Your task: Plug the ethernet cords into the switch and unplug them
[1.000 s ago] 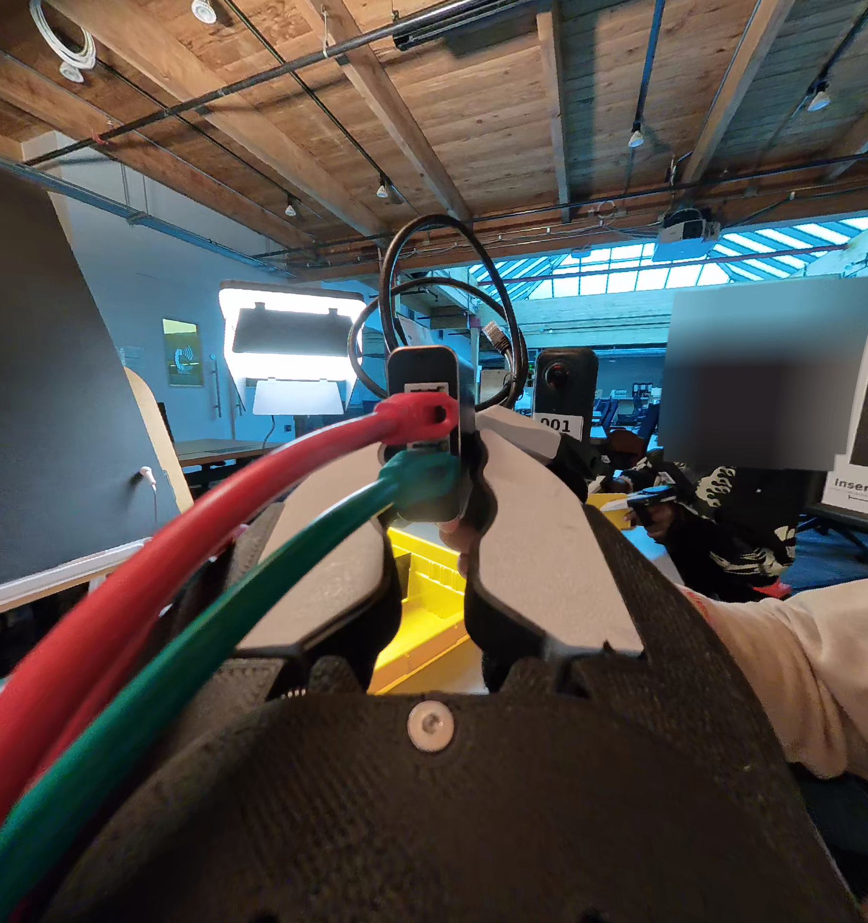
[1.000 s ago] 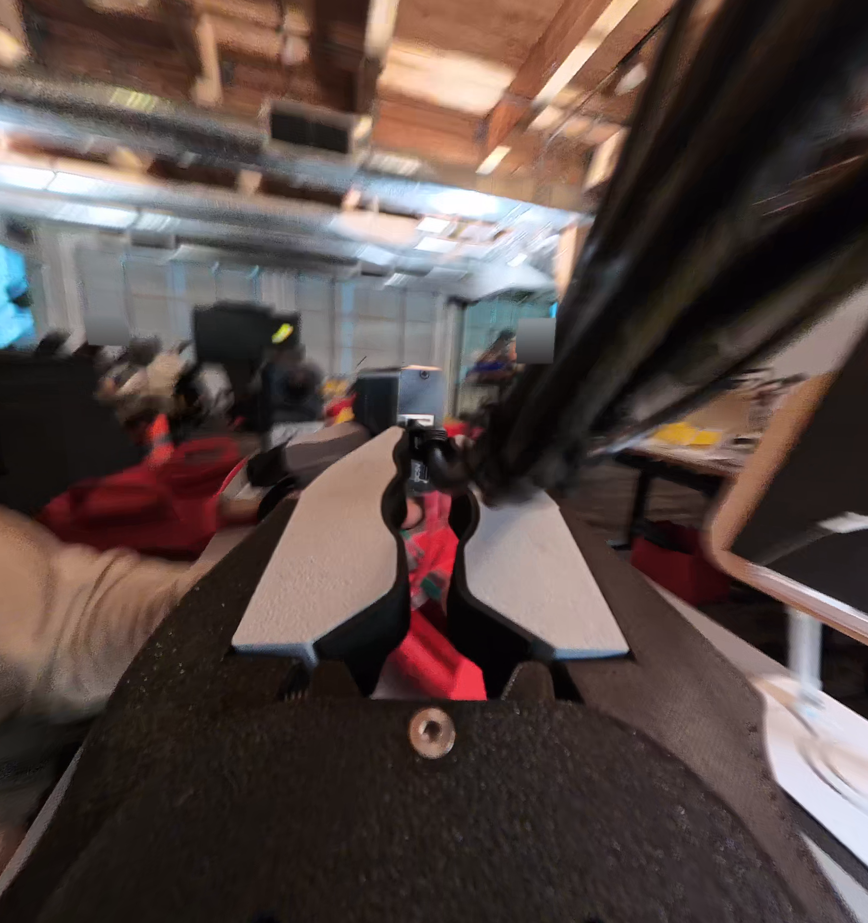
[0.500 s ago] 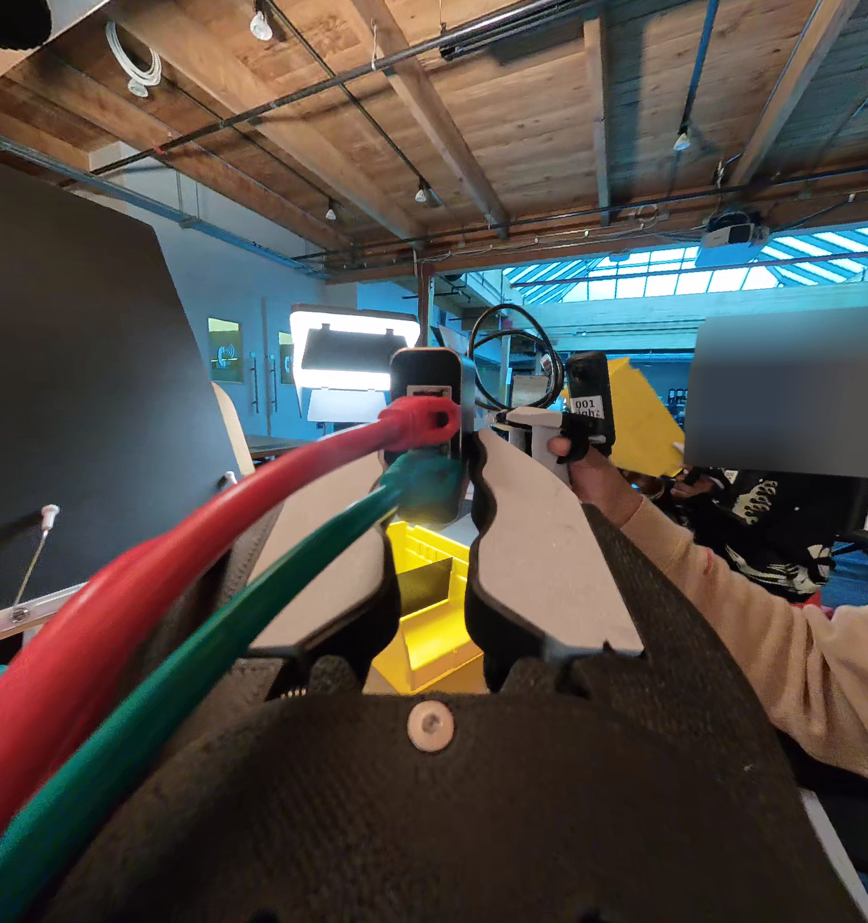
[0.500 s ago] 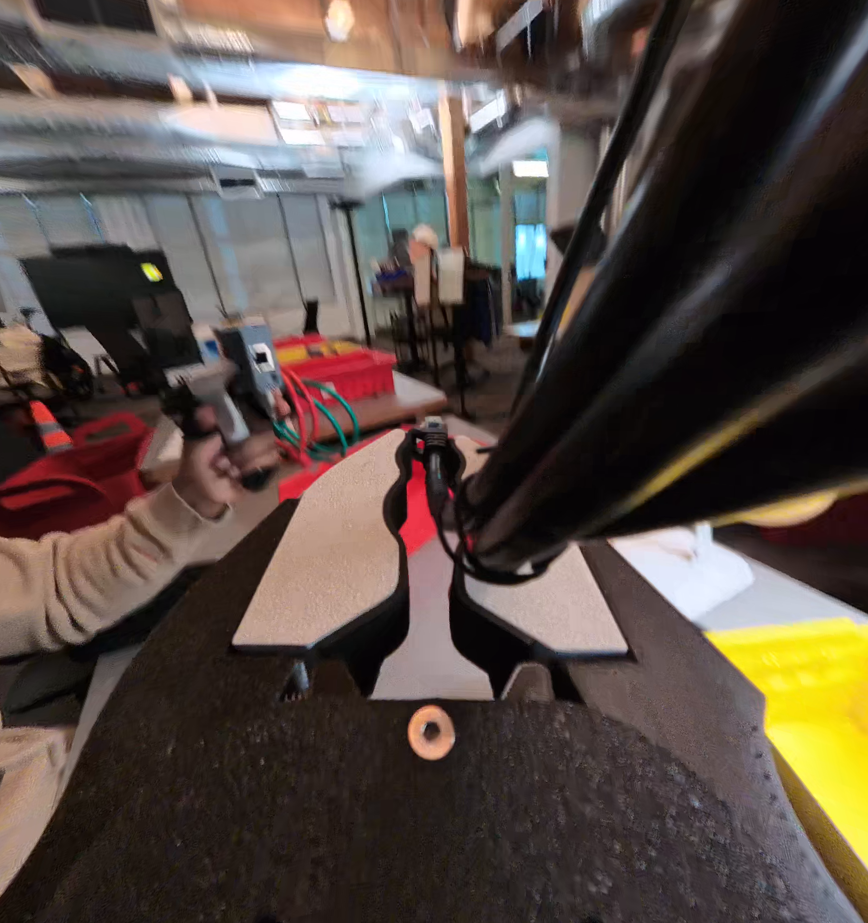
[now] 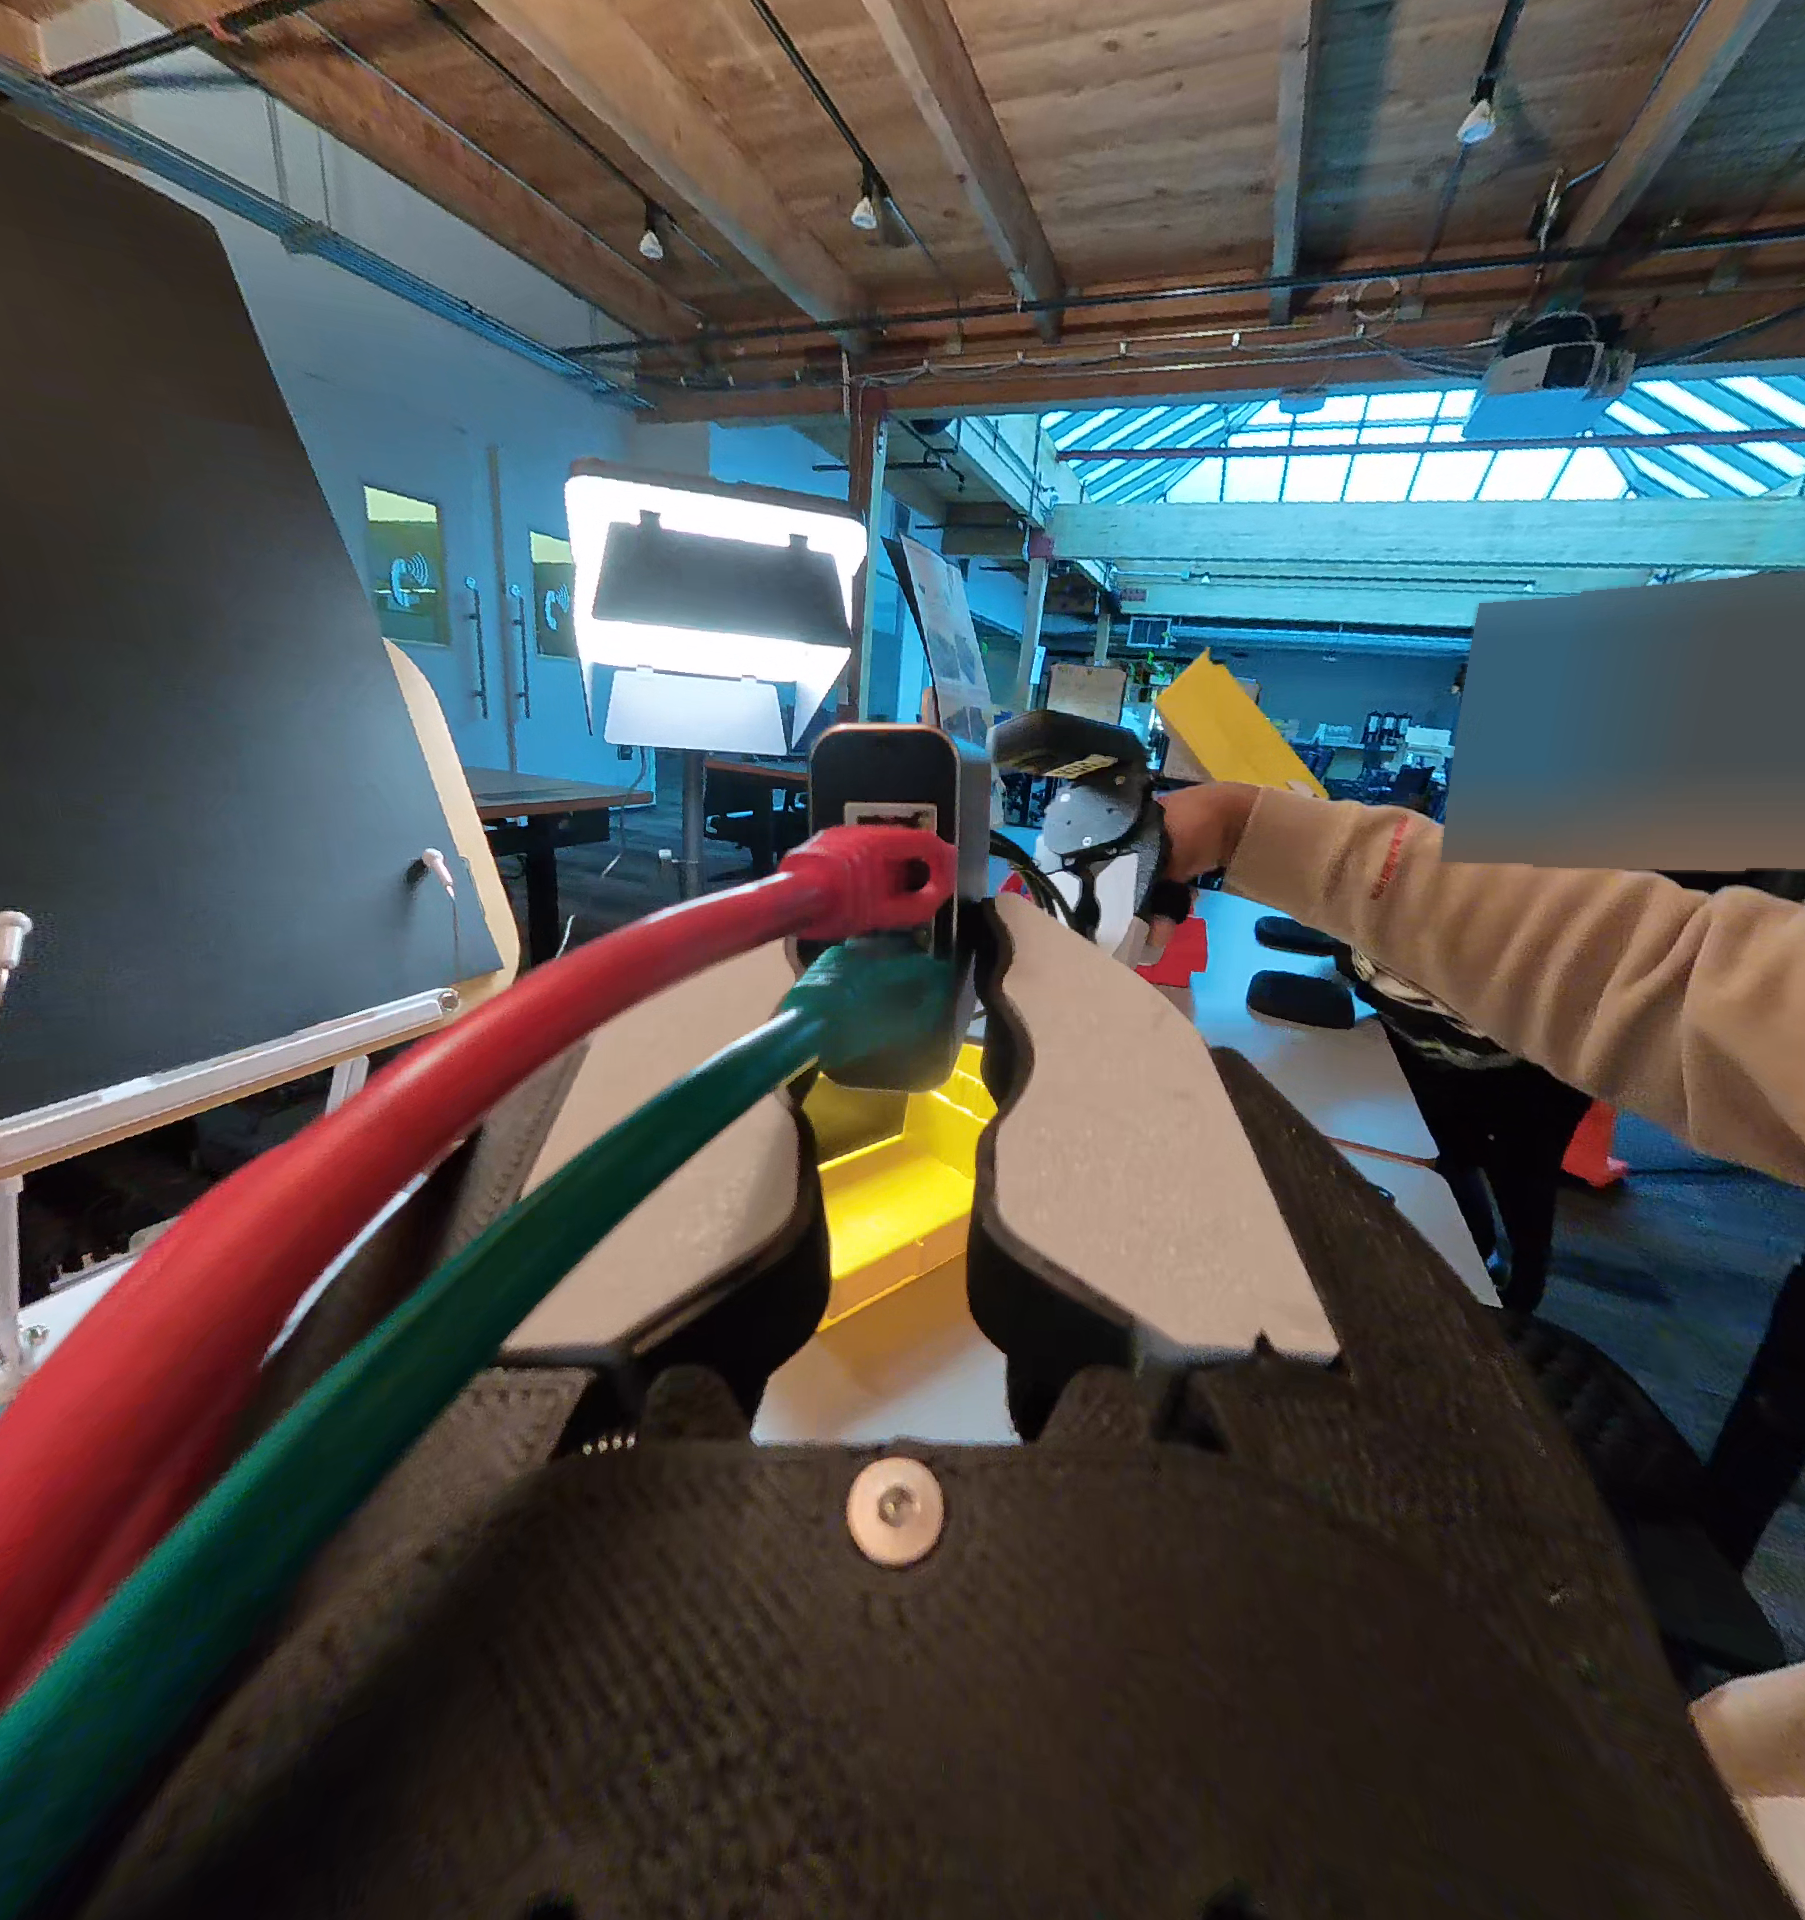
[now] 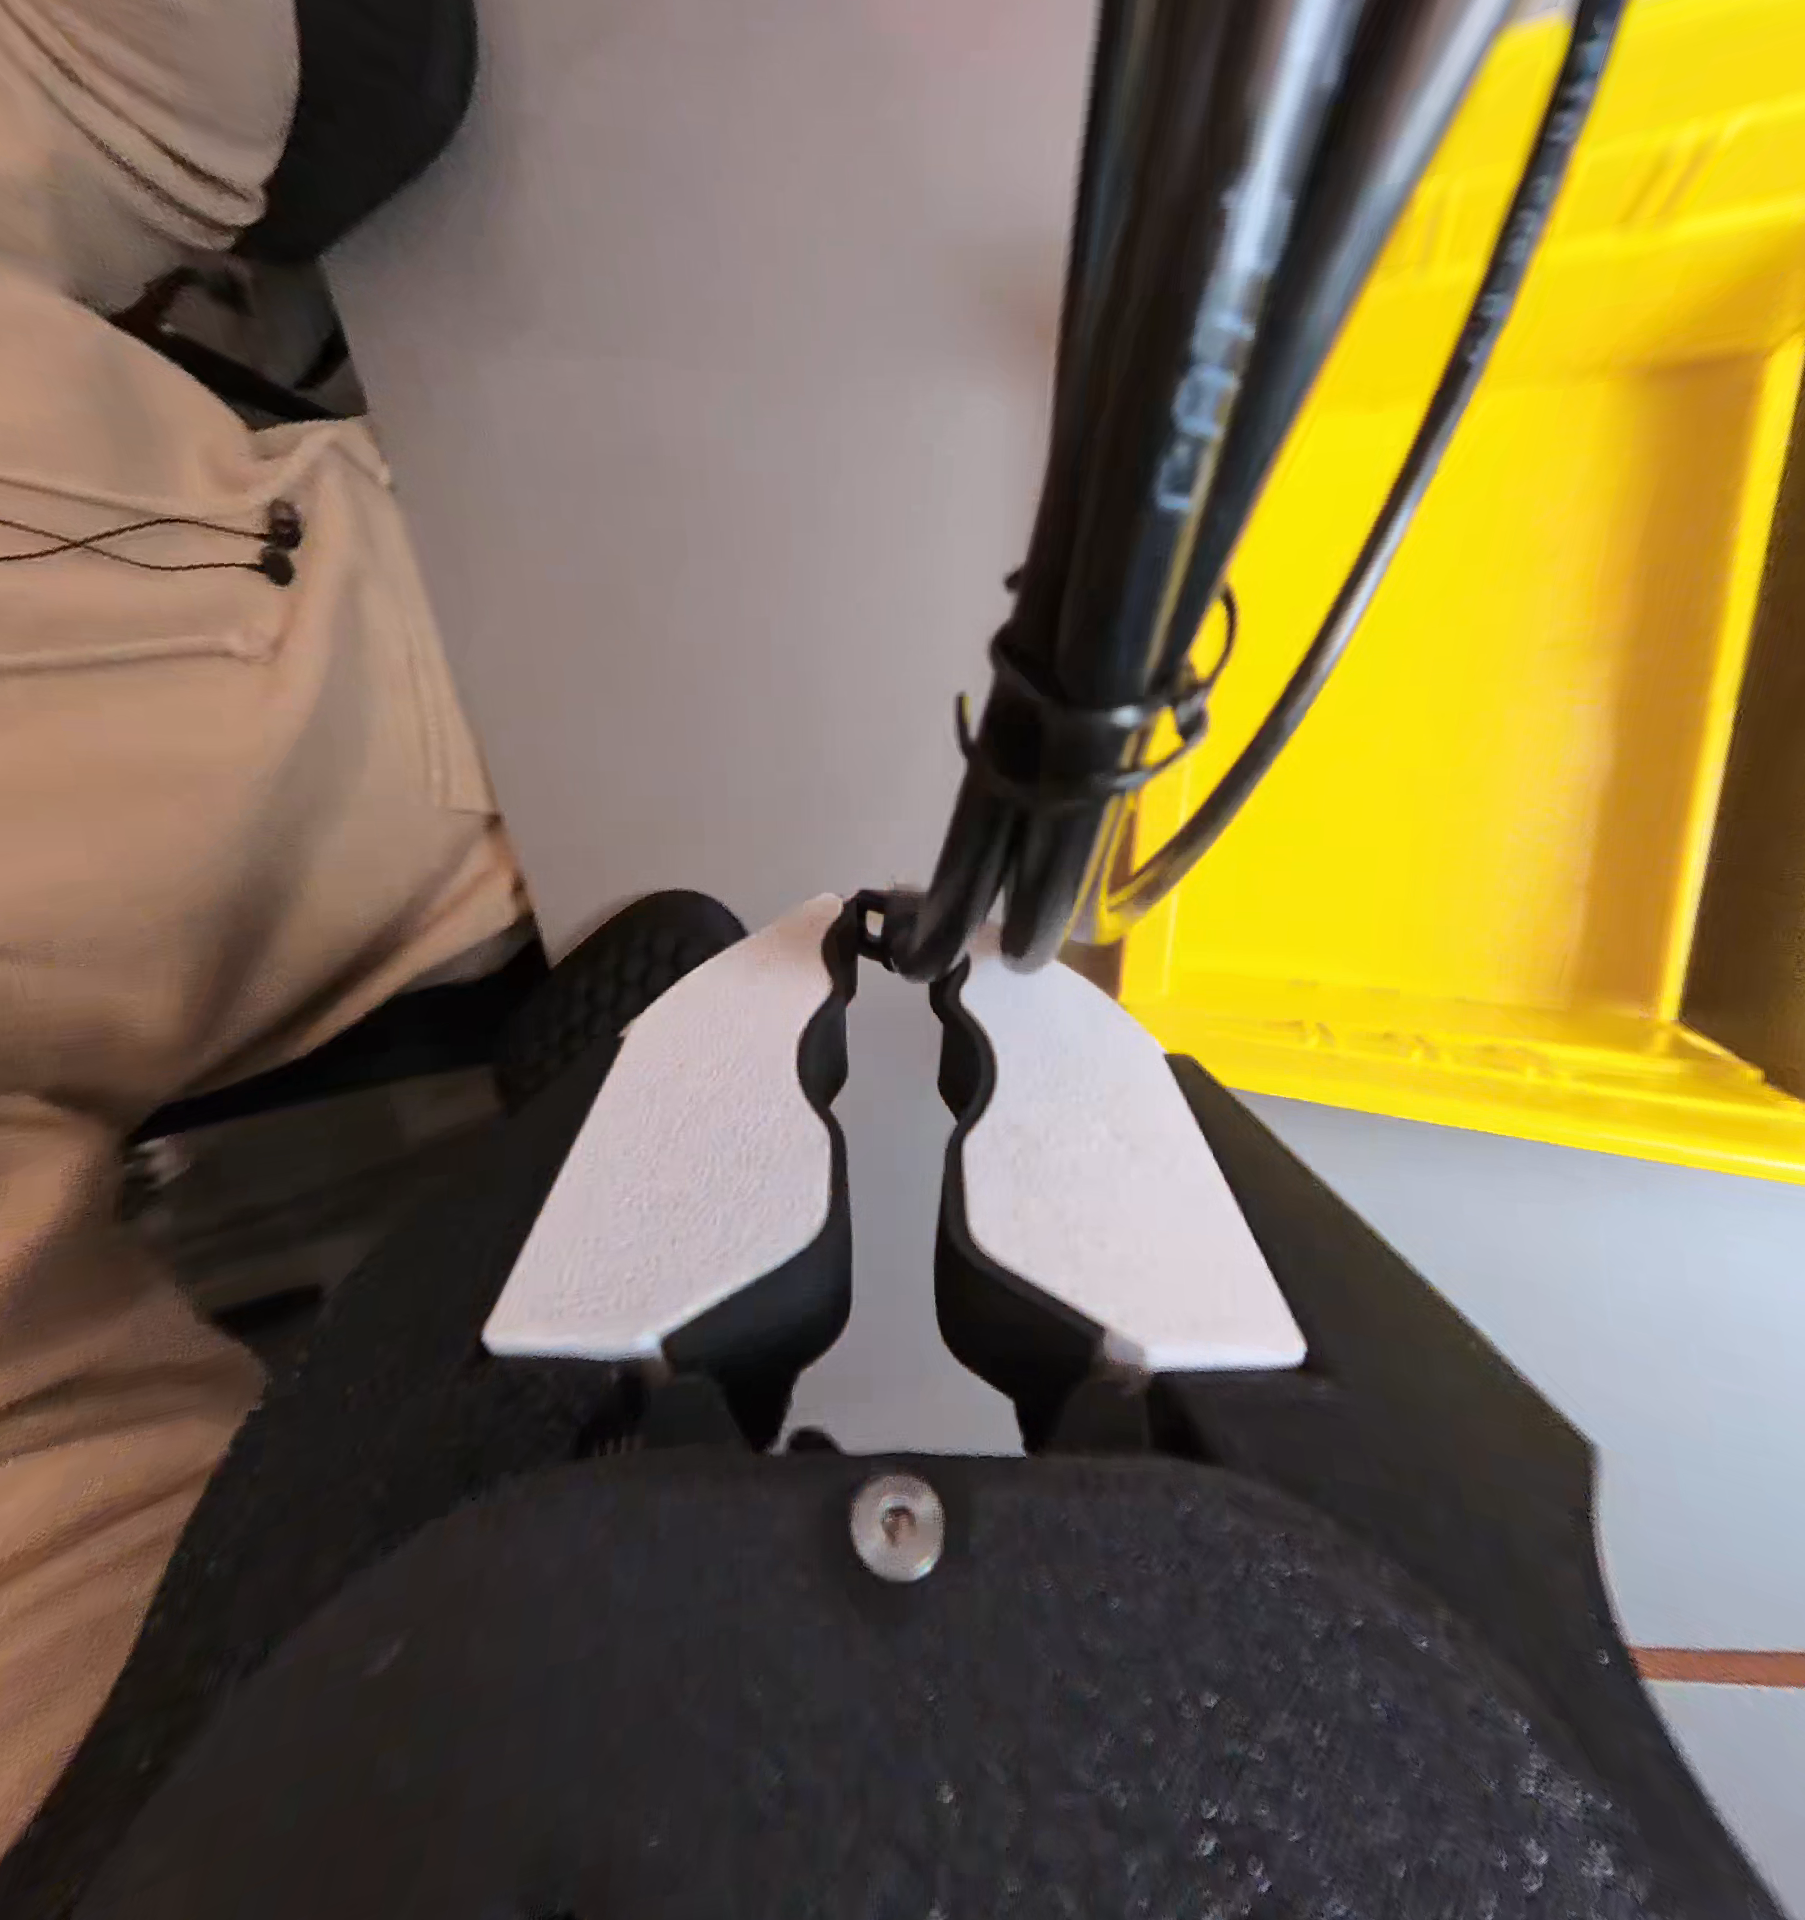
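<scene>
In the left wrist view my left gripper (image 5: pixel 965 940) is shut on a small black switch (image 5: pixel 882 774) and holds it upright in the air. A red ethernet cord (image 5: pixel 862 873) and a green ethernet cord (image 5: pixel 877 1003) are plugged into its face and trail off to the lower left. My right gripper (image 5: pixel 1090 847) shows just behind the switch, in a hand with a beige sleeve. In the right wrist view the right gripper (image 6: pixel 893 940) points down at the table and is shut on a tied bundle of black ethernet cord (image 6: pixel 1137 520), pinched at the fingertips.
A yellow bin (image 6: pixel 1449 727) stands on the white table (image 6: pixel 721 468) right of the black cord; it also shows under the left gripper (image 5: pixel 877 1195). The person's beige clothing (image 6: pixel 150 727) fills the left. A black board (image 5: pixel 150 623) stands left, a lit lamp panel (image 5: pixel 711 613) behind. Some 35 centimetres of space lies between my two pairs of fingers.
The right gripper has swung from held up near the switch down toward the table beside the yellow bin, carrying the black cord. The left gripper keeps the switch and has tilted a little lower.
</scene>
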The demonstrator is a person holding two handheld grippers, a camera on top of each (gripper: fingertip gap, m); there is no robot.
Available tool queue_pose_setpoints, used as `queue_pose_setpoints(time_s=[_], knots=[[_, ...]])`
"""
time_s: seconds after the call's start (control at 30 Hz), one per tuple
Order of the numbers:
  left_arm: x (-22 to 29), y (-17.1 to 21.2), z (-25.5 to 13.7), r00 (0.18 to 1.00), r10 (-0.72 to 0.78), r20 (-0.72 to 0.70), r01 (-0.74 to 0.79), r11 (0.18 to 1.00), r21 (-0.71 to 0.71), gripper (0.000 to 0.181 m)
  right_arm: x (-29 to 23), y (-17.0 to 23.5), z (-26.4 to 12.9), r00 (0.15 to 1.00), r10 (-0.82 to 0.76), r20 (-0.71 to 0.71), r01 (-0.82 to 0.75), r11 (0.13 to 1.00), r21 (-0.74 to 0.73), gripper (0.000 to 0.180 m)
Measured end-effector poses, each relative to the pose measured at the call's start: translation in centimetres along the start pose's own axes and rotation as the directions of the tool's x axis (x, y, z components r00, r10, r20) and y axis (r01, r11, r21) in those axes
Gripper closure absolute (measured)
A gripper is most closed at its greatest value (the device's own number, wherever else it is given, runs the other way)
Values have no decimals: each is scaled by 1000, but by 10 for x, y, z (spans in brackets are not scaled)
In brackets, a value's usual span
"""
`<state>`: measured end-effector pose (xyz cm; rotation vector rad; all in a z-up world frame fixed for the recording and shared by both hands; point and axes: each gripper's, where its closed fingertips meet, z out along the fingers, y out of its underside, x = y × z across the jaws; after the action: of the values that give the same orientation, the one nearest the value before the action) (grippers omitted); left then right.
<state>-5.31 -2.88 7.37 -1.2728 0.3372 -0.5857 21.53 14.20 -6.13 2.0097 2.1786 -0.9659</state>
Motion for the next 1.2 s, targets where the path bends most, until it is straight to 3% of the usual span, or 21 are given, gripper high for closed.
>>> queue_pose_setpoints(time_s=[0.2, 0.5, 0.63, 0.77, 0.83, 0.93, 1.1, 1.2], knots=[[2, 10, 4, 1000, -12, -17, 11, 999, -31, 153, 35, 12, 24, 973, 210, 96, -179, 949, -261, 167], [-4, 14, 2, 1000, -22, -13, 21, 999, -45, 153, 100, 11, 58, 948, 318, -30, -311, 896, -319, 166], [-7, 19, 4, 1000, -30, -5, 29, 998, -55, 153, 127, -2, 38, 951, 234, -202, -274, 941, -199, 145], [-10, 27, 6, 999, -38, 7, 39, 996, -80, 153, 143, -46, -13, 880, 125, -458, -100, 992, 80, 125], [-12, 32, 8, 999, -47, 11, 48, 994, -103, 153, 129, -78, -37, 822, 61, -567, 74, 975, 212, 121], [-12, 44, 12, 997, -71, 3, 71, 984, -165, 153, 63, -129, -41, 826, -23, -563, 309, 853, 419, 122], [5, 92, 18, 988, -130, -79, 86, 904, -419, 153, -57, -178, 19, 849, -280, -449, 508, 667, 545, 126], [17, 126, 18, 986, -118, -116, 33, 825, -564, 153, -96, -198, 57, 840, -382, -385, 540, 657, 526, 128]])
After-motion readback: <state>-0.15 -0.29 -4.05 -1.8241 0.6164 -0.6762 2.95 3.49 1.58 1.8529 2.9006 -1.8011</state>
